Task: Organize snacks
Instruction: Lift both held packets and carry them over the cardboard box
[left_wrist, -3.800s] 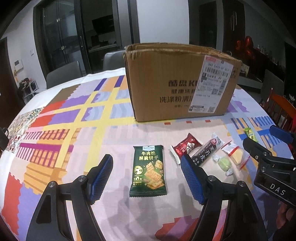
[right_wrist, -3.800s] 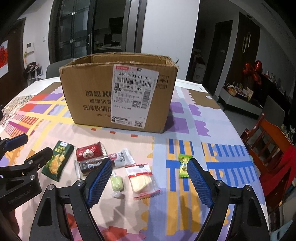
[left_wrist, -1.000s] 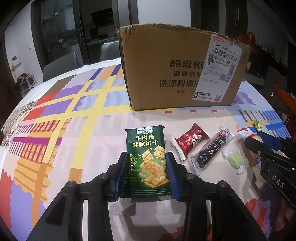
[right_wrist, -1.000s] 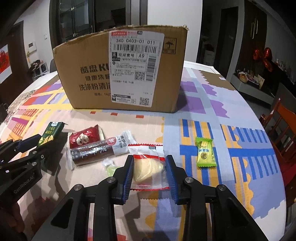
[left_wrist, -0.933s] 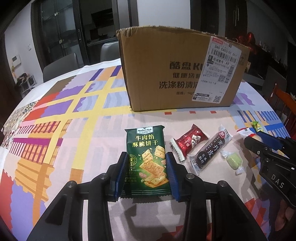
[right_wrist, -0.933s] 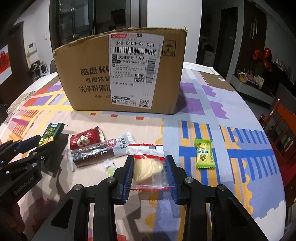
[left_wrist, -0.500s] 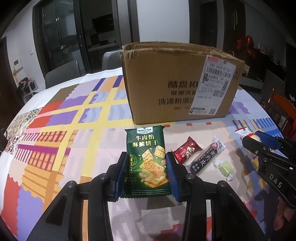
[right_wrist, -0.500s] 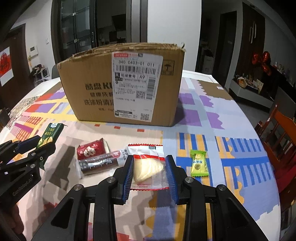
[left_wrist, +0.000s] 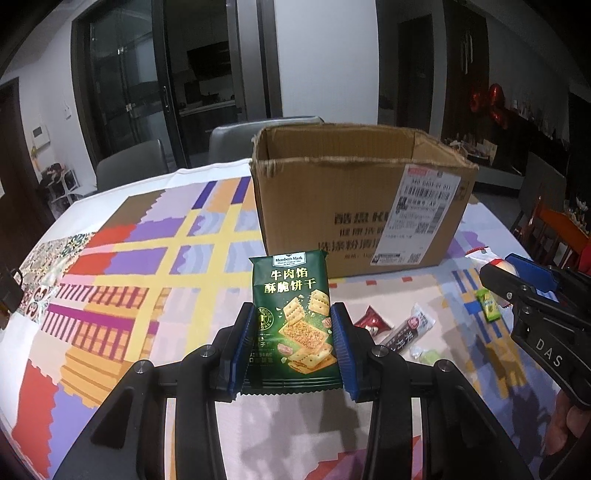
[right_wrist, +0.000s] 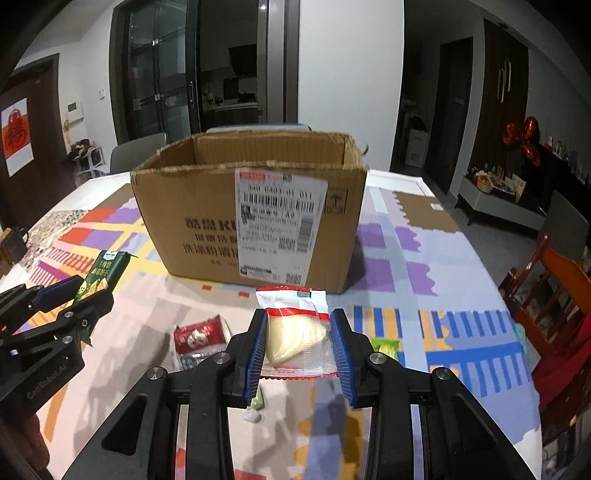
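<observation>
The left gripper (left_wrist: 291, 347) has its fingers clamped on the green biscuit packet (left_wrist: 291, 317), raised off the bench (left_wrist: 147, 295). The right gripper (right_wrist: 298, 354) grips a clear packet with a pale snack (right_wrist: 295, 332), also lifted. An open cardboard box (right_wrist: 251, 210) stands beyond on the patterned cloth. Chairs and dark glass doors lie behind. The snacks under the right fingers are partly hidden.

**Green cracker packet clamped before the open box**

The left gripper (left_wrist: 291, 343) pinches a dark green cracker packet (left_wrist: 291, 314) above the patchwork tablecloth (left_wrist: 147, 266). Farther off stands an open brown cardboard box (left_wrist: 354, 206); small wrapped snacks (left_wrist: 406, 332) lie right.
</observation>
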